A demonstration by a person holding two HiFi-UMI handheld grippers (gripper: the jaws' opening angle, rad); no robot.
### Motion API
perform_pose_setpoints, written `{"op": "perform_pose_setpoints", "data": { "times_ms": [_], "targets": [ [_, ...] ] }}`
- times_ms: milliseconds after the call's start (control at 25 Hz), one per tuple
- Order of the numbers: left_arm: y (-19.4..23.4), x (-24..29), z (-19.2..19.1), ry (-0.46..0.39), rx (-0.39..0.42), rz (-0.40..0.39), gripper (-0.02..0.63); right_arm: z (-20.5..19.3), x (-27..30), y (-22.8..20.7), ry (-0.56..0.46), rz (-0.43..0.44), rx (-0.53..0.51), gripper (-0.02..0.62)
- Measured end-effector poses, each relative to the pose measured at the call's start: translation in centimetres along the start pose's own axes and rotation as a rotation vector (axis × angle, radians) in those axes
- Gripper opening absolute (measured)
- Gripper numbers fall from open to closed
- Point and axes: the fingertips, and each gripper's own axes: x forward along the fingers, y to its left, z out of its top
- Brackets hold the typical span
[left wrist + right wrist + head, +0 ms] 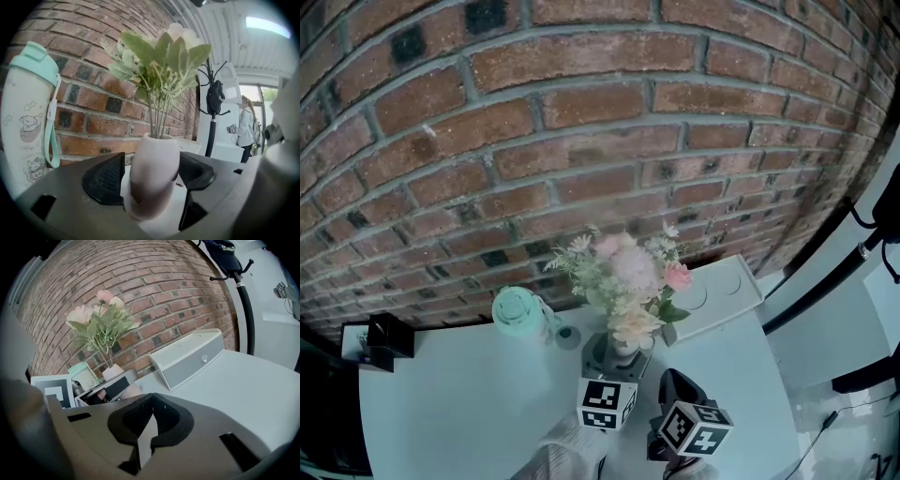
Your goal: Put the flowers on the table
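Two grippers are seen low in the head view, over a pale desk [459, 403] set against a brick wall [581, 112]. The flowers [628, 272], pink and white with green leaves, stand upright in a small vase [625, 349] on the desk, near its back edge. The left gripper [615, 367] is placed right at the vase, and the right gripper [673, 382] is held just beside it, to the right. A mint water bottle [520, 311] stands just left of the flowers, and a white box [722, 291] lies behind them to the right.

From the left gripper view, the jaws are seen spread wide with the vase [154, 173] between them, its base resting on the desk. A thin strip of desk shows between the left pad and the vase, so no squeeze is made out. The stems rise straight out of the vase. The water bottle is seen at the far left, a coat stand [213, 108] and a person [244, 126] far off at the right.

From the right gripper view, the jaws are seen drawn together, pad against pad, with nothing between them. The flowers and vase are seen well off to the left, beside the white box.
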Motion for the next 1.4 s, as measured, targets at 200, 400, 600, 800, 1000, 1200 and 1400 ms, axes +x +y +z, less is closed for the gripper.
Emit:
{"op": "perform_pose_setpoints", "data": {
  "times_ms": [200,400,600,800,1000,1200,1400],
  "targets": [
    [0.0,-1.2,0.1,0.009,-0.020,0.017,0.324,-0.5,-0.4,0.6,0.008,0.011,-0.005,0.023],
    [-0.2,-2.8,-0.6,0.083,-0.031,0.028,0.322,-0.4,-1.5,1.3,0.007,0.015,-0.006,0.023],
    [-0.5,-5.4,-0.4,0.149,-0.041,0.040,0.321,0.4,-3.2,2.9,0.002,0.033,-0.030,0.023],
    [-1.8,-8.0,1.1,0.173,-0.067,0.050,0.321,0.9,-5.1,4.9,0.001,0.054,-0.056,0.023],
    [-2.7,-10.8,3.0,0.179,-0.099,0.072,0.312,1.6,-7.6,6.4,0.000,0.073,-0.083,0.023],
    [-4.1,-14.1,5.3,0.172,-0.103,0.124,0.192,2.1,-10.7,7.1,0.005,0.100,-0.103,0.023],
    [-5.4,-17.7,7.2,0.174,-0.122,0.210,0.086,2.6,-13.5,8.4,0.010,0.153,-0.158,0.024]
  ]
}}
